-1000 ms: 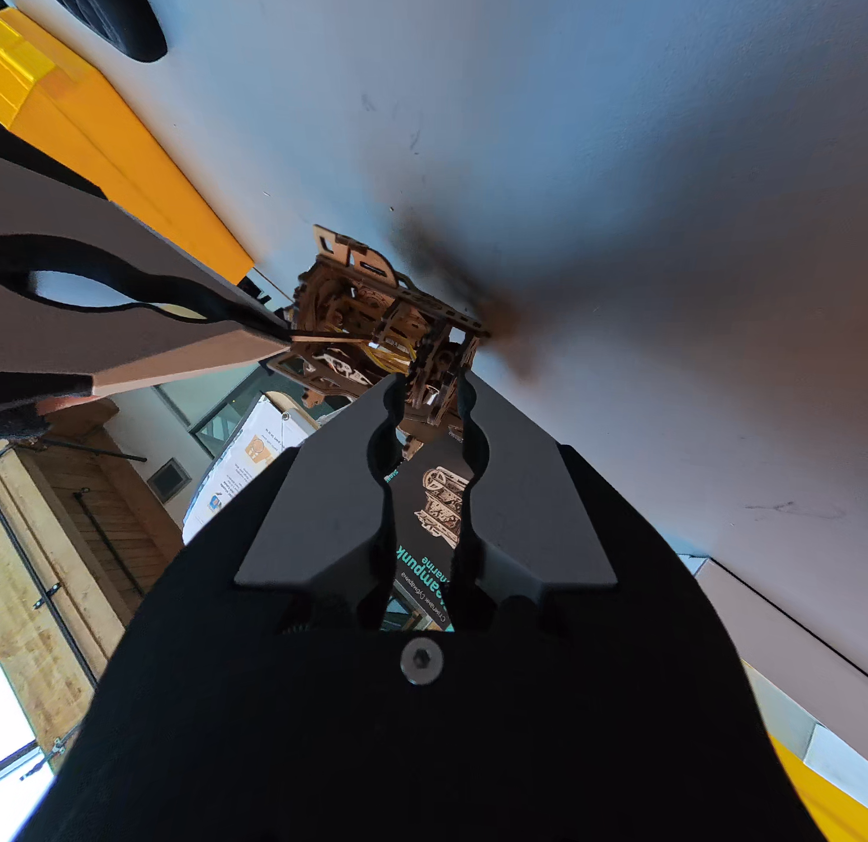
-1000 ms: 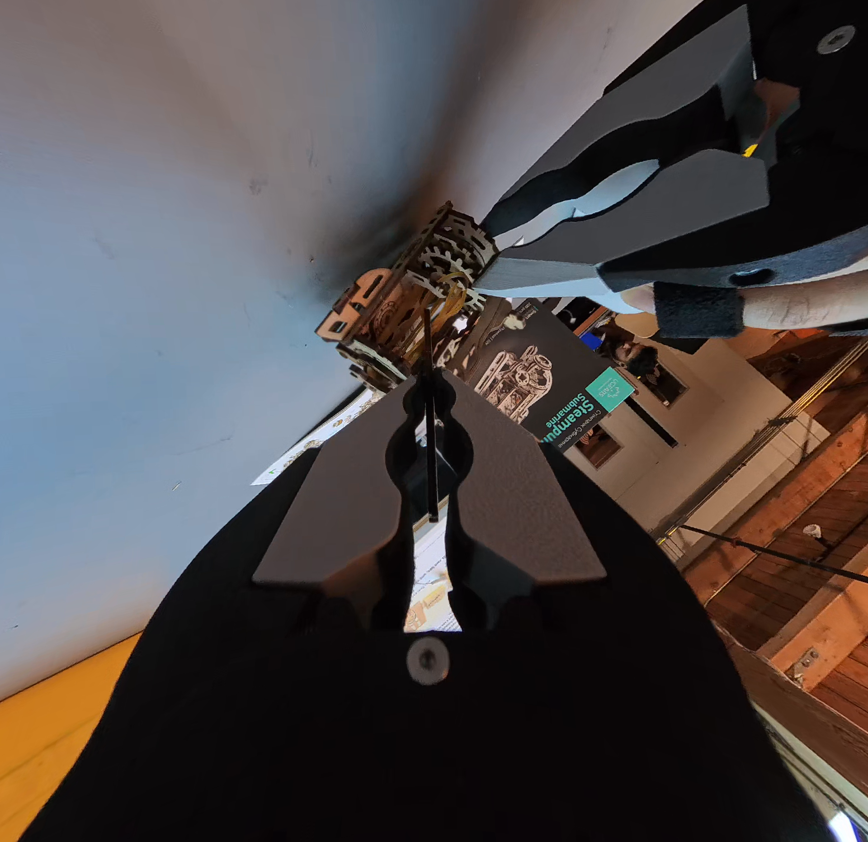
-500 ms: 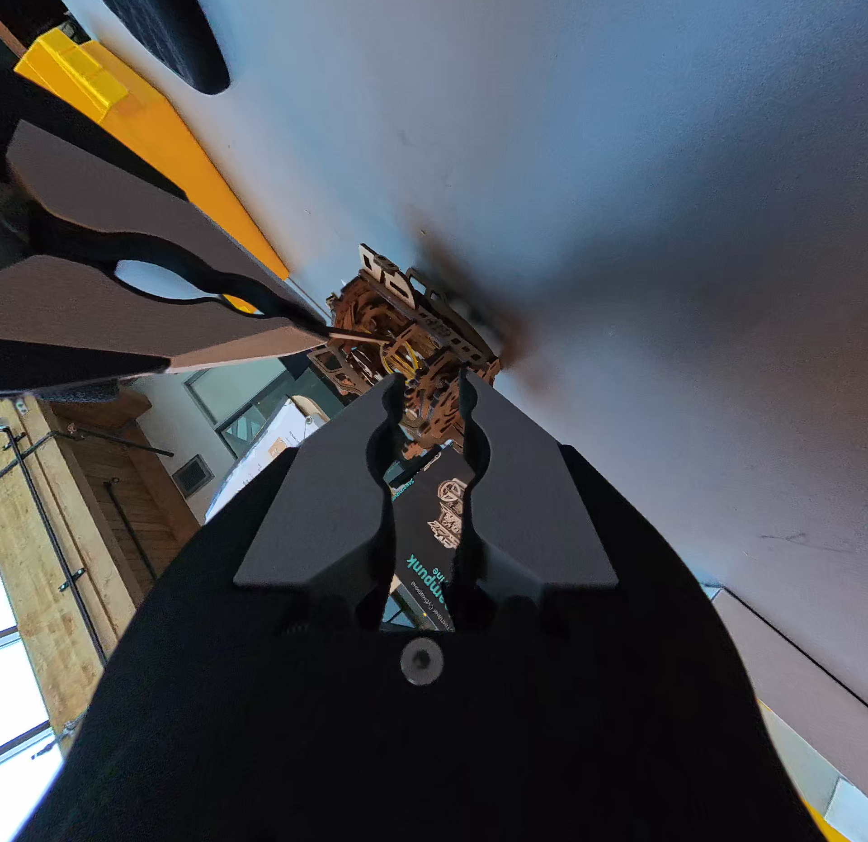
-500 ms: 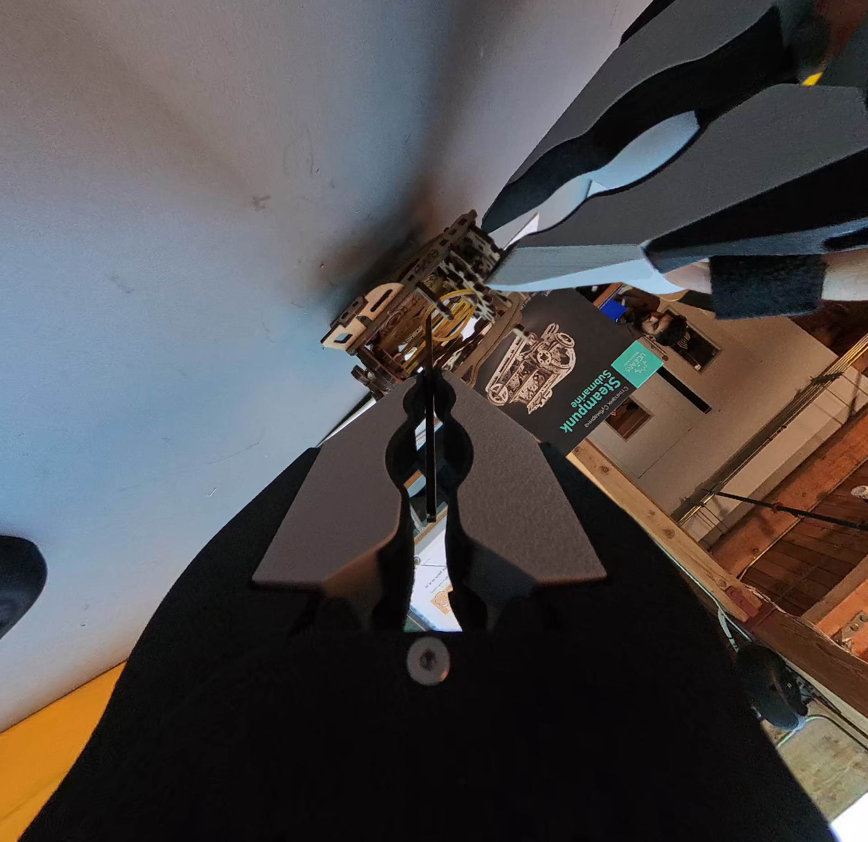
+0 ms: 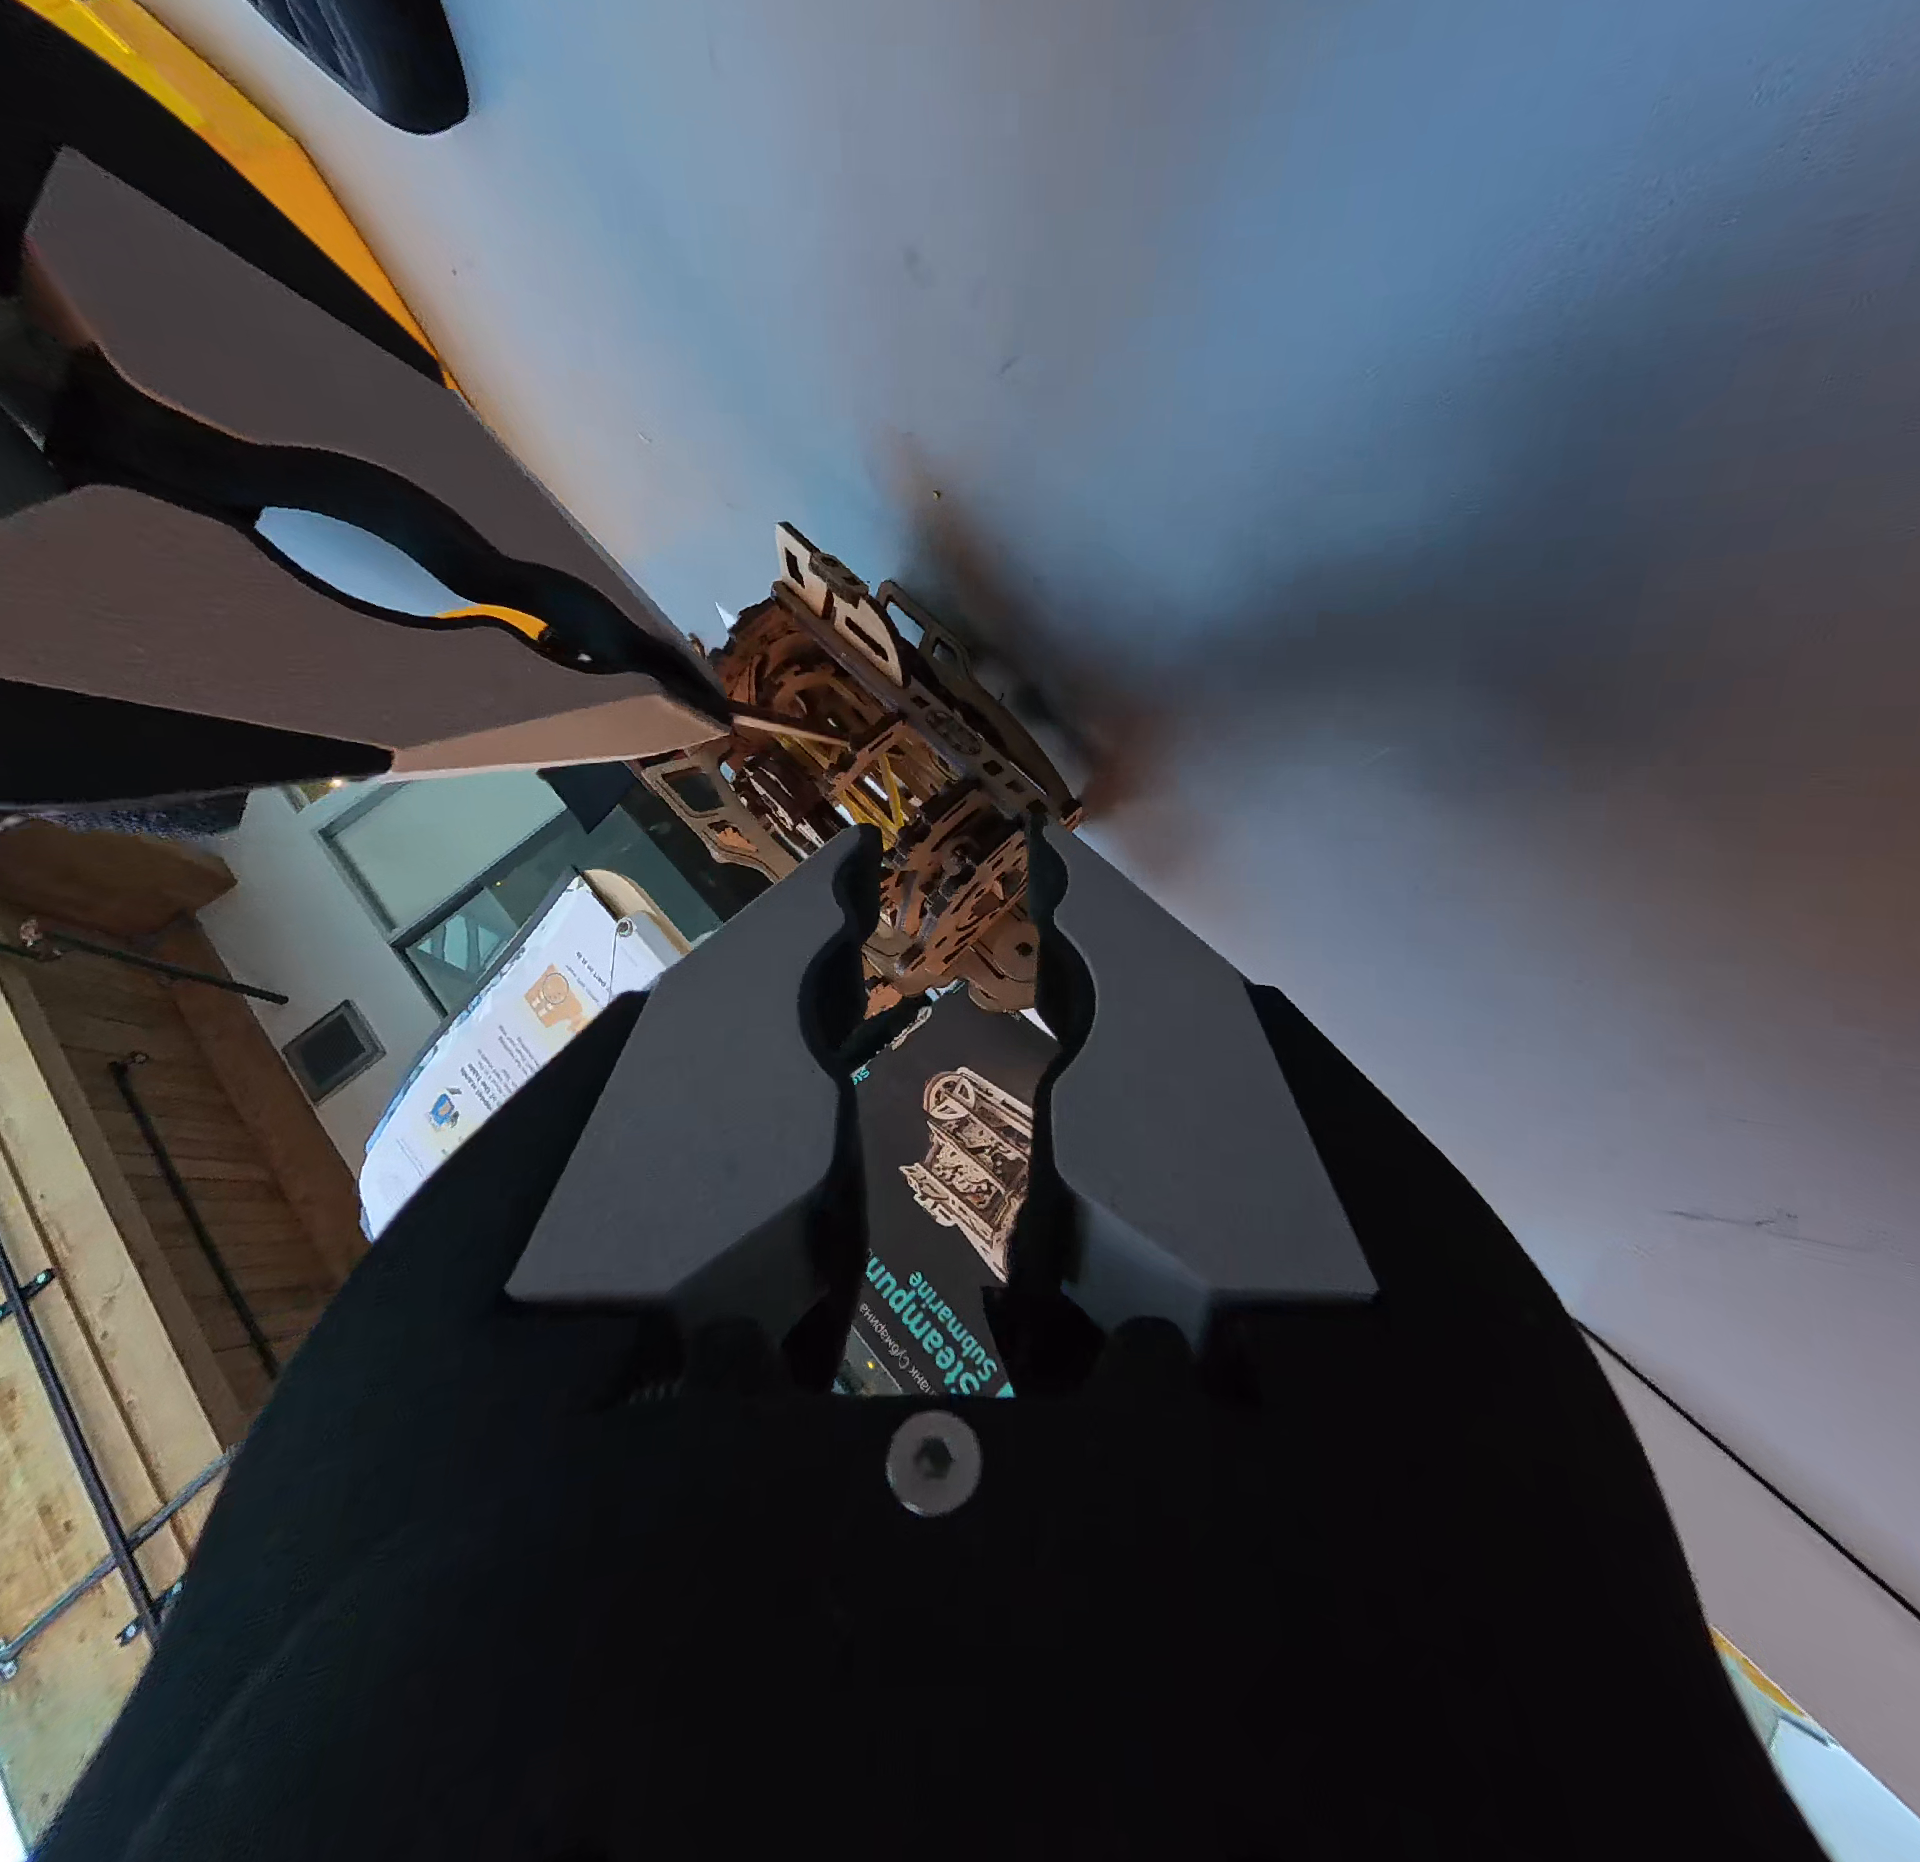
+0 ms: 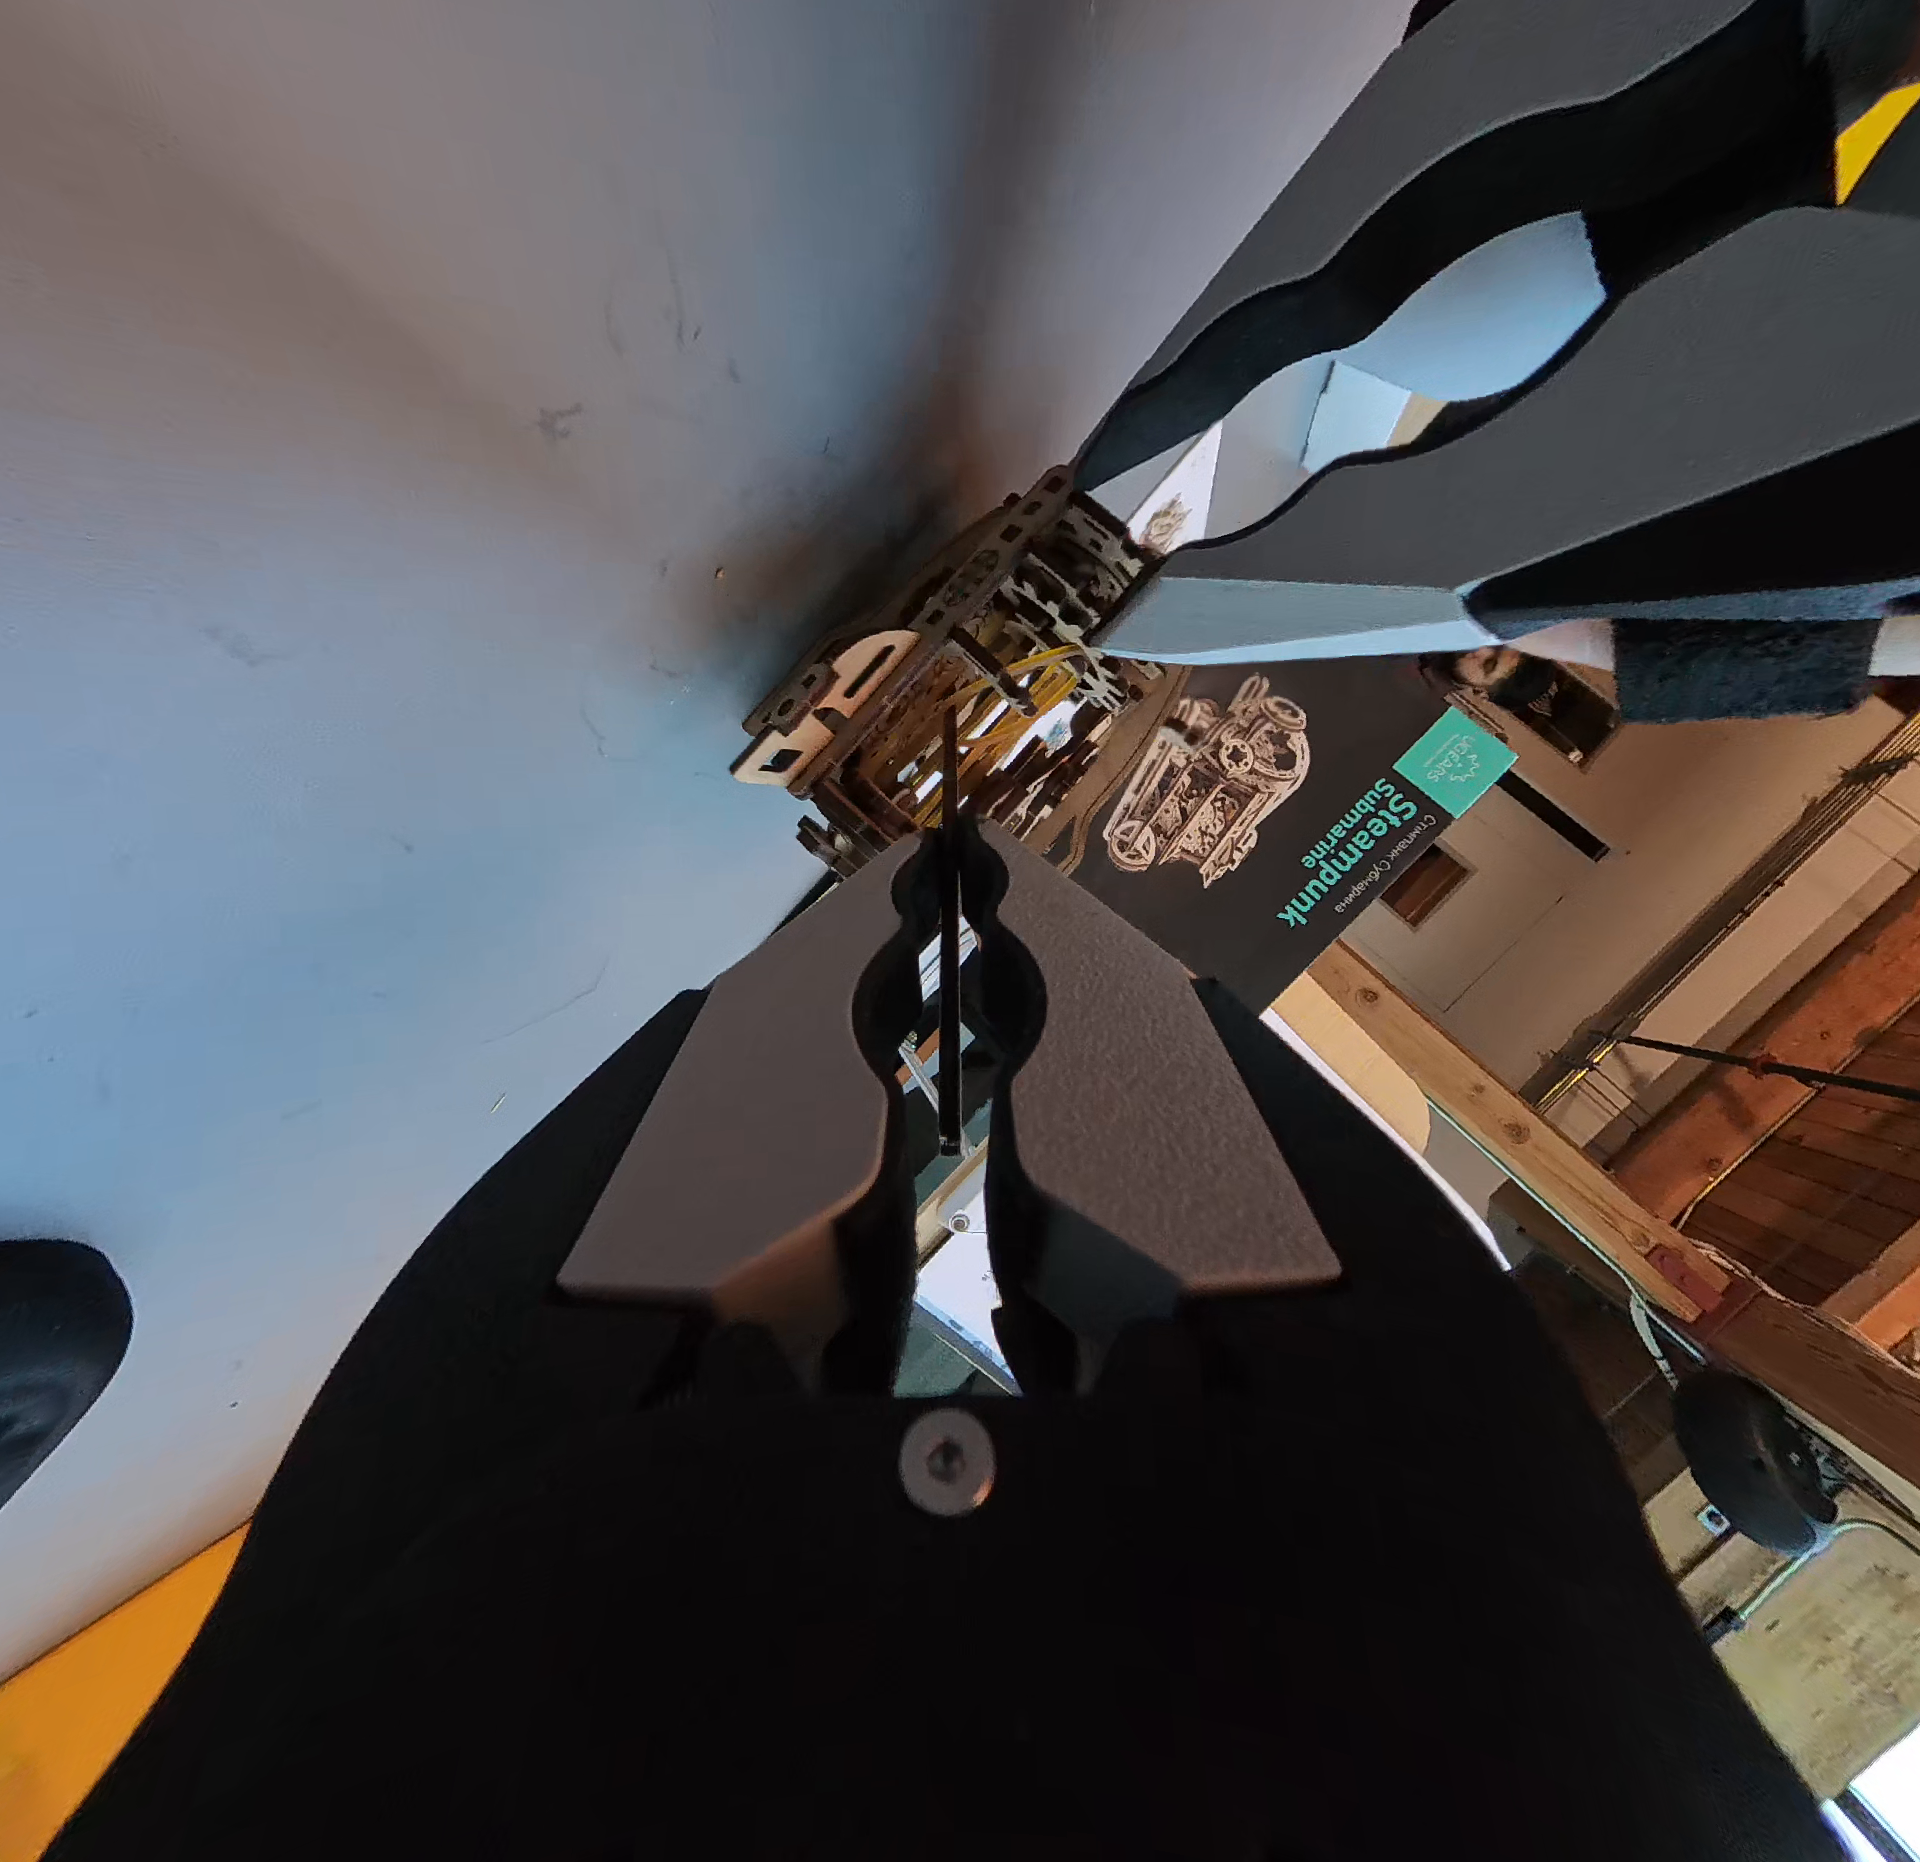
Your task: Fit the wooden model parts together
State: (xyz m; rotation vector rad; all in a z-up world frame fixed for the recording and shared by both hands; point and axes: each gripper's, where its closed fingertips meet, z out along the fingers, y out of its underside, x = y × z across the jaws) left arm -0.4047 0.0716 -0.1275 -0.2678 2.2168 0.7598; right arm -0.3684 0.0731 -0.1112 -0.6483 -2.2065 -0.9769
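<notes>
A big pale table (image 5: 1351,358) fills most of the left wrist view. It is smooth, with a few small scuffs and marks.

The wooden model (image 5: 883,711) sits on it near the middle and makes a dark shadow toward 2 o'clock. Just beside the model, toward 6 o'clock, is a black box (image 5: 966,1137) with a drawing on it. A white printed sheet (image 5: 499,1074) shows toward 8 o'clock. I cannot tell if it lies flat.

Far off at 11 o'clock, a round black thing (image 5: 343,36) rests on the table. A yellow thing (image 5: 260,181) runs along the table's edge there.
</notes>
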